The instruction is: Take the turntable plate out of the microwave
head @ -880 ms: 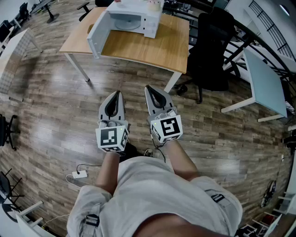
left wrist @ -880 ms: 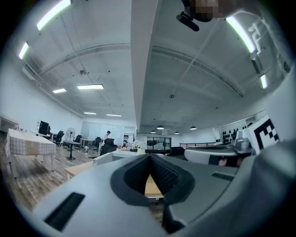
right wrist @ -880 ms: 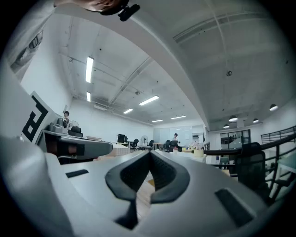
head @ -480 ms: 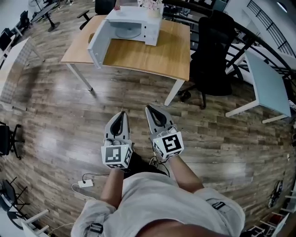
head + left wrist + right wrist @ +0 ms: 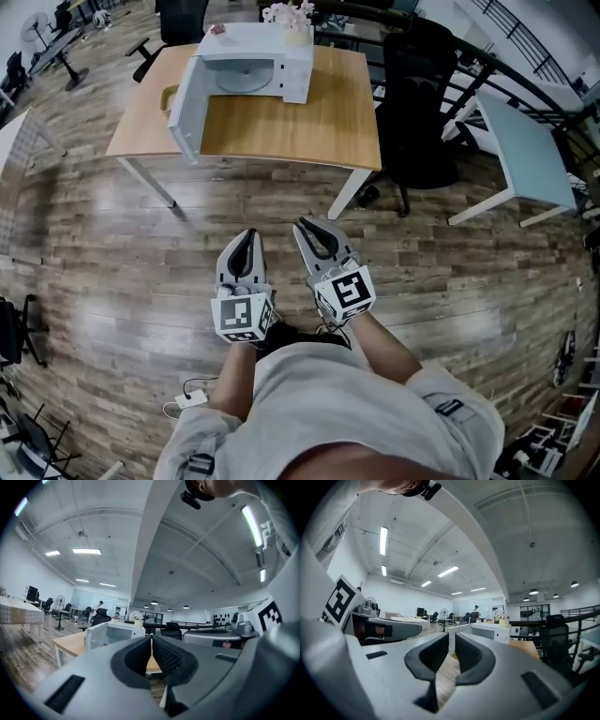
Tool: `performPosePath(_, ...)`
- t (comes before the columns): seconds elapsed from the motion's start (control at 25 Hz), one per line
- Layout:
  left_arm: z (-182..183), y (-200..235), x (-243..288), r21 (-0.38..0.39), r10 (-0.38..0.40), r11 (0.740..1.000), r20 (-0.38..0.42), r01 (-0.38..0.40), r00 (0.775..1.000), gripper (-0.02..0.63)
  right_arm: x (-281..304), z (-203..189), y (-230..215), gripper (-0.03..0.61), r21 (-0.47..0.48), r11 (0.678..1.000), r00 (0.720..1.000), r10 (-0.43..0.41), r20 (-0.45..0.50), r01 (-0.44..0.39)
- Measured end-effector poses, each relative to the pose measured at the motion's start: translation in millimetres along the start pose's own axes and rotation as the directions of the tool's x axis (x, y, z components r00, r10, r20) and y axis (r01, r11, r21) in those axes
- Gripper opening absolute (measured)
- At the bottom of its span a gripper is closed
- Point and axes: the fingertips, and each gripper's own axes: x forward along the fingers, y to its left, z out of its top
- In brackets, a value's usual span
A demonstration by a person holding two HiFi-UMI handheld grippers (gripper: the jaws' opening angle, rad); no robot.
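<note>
The white microwave (image 5: 255, 58) stands at the far edge of a wooden table (image 5: 281, 127), its door (image 5: 185, 105) swung open to the left. The round glass turntable plate (image 5: 246, 78) lies inside the cavity. Both grippers are held level and side by side in front of the person's body, over the wooden floor and well short of the table. My left gripper (image 5: 247, 234) is shut with nothing in it. My right gripper (image 5: 306, 226) has its jaws a narrow gap apart, and that gap is empty. The left gripper view shows the microwave (image 5: 115, 634) far ahead beyond the left gripper (image 5: 152, 641). The right gripper view shows the microwave (image 5: 487, 631) beyond the right gripper (image 5: 452, 639).
A black office chair (image 5: 427, 103) stands at the table's right end. A pale blue table (image 5: 525, 150) is further right. White flowers (image 5: 286, 13) sit on the microwave's top. A power strip with a cable (image 5: 190, 398) lies on the floor behind left. Other desks and chairs stand around.
The table and microwave have slid lower in the head view and turned slightly as the person moves closer. Both grippers stay side by side, with their jaws unchanged.
</note>
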Motion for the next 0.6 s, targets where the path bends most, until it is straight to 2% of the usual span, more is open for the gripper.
performPosePath(0.12,6.7,21.0,9.5,-0.004,-0.025,1.000,0.001,0.025,1.000,0.034,18.4,-0.1,6.9,0.051,0.020,0.999,1.000,-0.027,-0.012,0.027)
performPosePath(0.28,6.6,35.1,16.9,-0.048,-0.048,0.998,-0.007,0.047,0.999,0.049,32.6,3.8,8.9,0.057,0.021,0.999,0.999,-0.046,-0.015,0.046)
performPosePath(0.6,1.8,69.6,41.5,-0.047,-0.024,0.999,-0.033,0.022,0.999,0.049,71.8,-5.4,-1.7,0.063,0.044,0.997,0.998,-0.056,-0.031,0.057)
